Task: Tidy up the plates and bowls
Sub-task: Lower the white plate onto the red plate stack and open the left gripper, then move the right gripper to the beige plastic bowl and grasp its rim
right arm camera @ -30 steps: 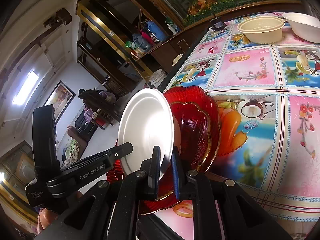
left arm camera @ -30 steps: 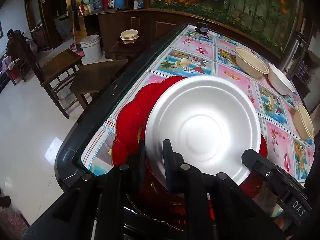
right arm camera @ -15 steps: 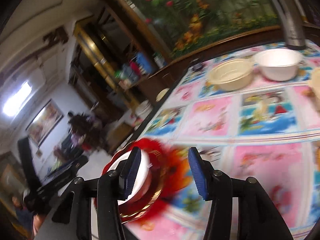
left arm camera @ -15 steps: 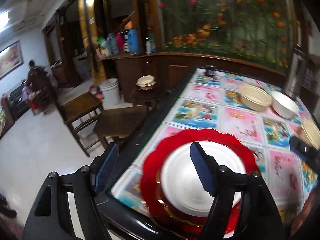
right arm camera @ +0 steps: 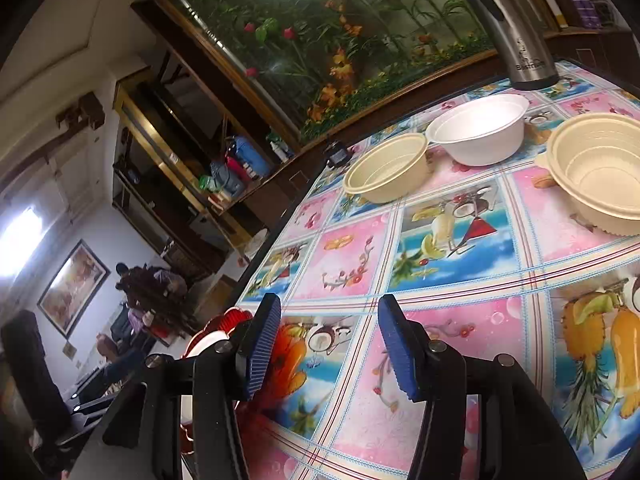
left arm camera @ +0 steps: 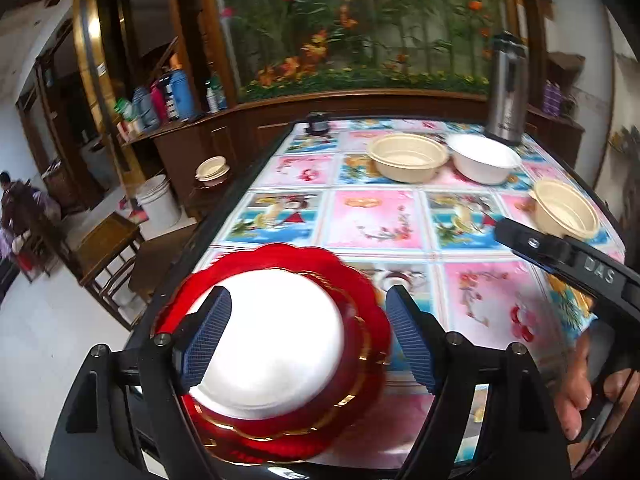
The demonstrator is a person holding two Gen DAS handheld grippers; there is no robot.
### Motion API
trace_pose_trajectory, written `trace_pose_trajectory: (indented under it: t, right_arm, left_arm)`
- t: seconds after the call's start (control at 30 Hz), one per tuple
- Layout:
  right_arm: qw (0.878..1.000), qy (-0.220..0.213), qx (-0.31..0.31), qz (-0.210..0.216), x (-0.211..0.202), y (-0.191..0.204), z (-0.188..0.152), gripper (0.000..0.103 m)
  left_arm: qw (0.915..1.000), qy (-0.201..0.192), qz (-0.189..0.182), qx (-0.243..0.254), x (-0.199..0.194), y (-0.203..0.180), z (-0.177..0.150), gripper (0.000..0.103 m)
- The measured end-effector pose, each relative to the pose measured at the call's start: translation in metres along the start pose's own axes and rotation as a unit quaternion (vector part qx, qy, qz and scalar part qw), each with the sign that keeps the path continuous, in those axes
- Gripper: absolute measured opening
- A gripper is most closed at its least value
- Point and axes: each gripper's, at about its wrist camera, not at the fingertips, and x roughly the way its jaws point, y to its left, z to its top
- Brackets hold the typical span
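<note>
Two plates are stacked, white plate (left arm camera: 266, 344) on red plate (left arm camera: 356, 300), at the table's (left arm camera: 376, 216) near edge; both hand-held grippers (left (left arm camera: 308, 340), right (right arm camera: 326, 346)) are spread, empty. Bowls (right arm camera: 386, 168) at the far edge should be gathered next.

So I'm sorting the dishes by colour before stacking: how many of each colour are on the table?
Red plates: 1, the scalloped red plate at the near edge.
White plates: 1, the white plate lying on the red one.
Cream bowls: 2, the far cream bowl and the right cream bowl.
White bowls: 1, the white bowl.
Total: 5
</note>
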Motion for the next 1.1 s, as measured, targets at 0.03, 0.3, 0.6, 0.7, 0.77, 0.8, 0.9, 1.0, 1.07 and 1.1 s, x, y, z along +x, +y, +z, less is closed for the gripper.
trace_pose_trajectory:
  t: [0.03, 0.3, 0.6, 0.7, 0.77, 0.8, 0.9, 1.0, 1.07, 1.1]
  right_arm:
    - [1.0, 0.001, -0.002, 0.001, 0.0, 0.001, 0.0, 0.053]
    - [1.0, 0.006, 0.004, 0.012, 0.0, 0.001, -0.002, 0.054]
    - [1.0, 0.006, 0.019, 0.018, 0.0, -0.004, -0.001, 0.054]
    - [0.999, -0.002, 0.025, 0.022, -0.003, -0.006, 0.0, 0.054]
    - [0.999, -0.001, 0.029, 0.022, -0.003, -0.007, 0.001, 0.054]
    - [0.999, 0.001, 0.032, 0.022, -0.002, -0.008, 0.001, 0.054]
    - [0.999, 0.005, 0.034, 0.021, 0.0, -0.008, 0.001, 0.054]
    - [1.0, 0.005, 0.024, 0.013, 0.002, -0.005, 0.001, 0.054]
    - [1.0, 0.006, 0.021, 0.016, 0.001, -0.002, 0.001, 0.054]
    - [1.0, 0.005, 0.018, 0.02, -0.003, -0.001, 0.004, 0.054]
  left_arm:
    - [1.0, 0.003, -0.002, 0.005, 0.001, -0.003, -0.001, 0.08]
    - [0.9997, 0.018, 0.0, 0.018, 0.002, -0.013, 0.004, 0.08]
    - [0.9849, -0.052, 0.089, -0.139, -0.056, 0.125, 0.042, 0.08]
    - [0.9333, -0.127, 0.23, -0.244, -0.12, 0.22, 0.046, 0.08]
    - [0.8662, -0.181, 0.356, -0.3, -0.172, 0.269, 0.031, 0.081]
    - [0.835, -0.201, 0.407, -0.311, -0.191, 0.28, 0.022, 0.082]
    - [0.7794, -0.232, 0.508, -0.284, -0.218, 0.279, 0.0, 0.084]
    - [0.8278, -0.234, 0.449, -0.242, -0.195, 0.245, -0.001, 0.086]
    - [0.9057, -0.207, 0.313, -0.197, -0.157, 0.202, 0.014, 0.086]
    - [0.9349, -0.187, 0.244, -0.177, -0.139, 0.18, 0.022, 0.086]
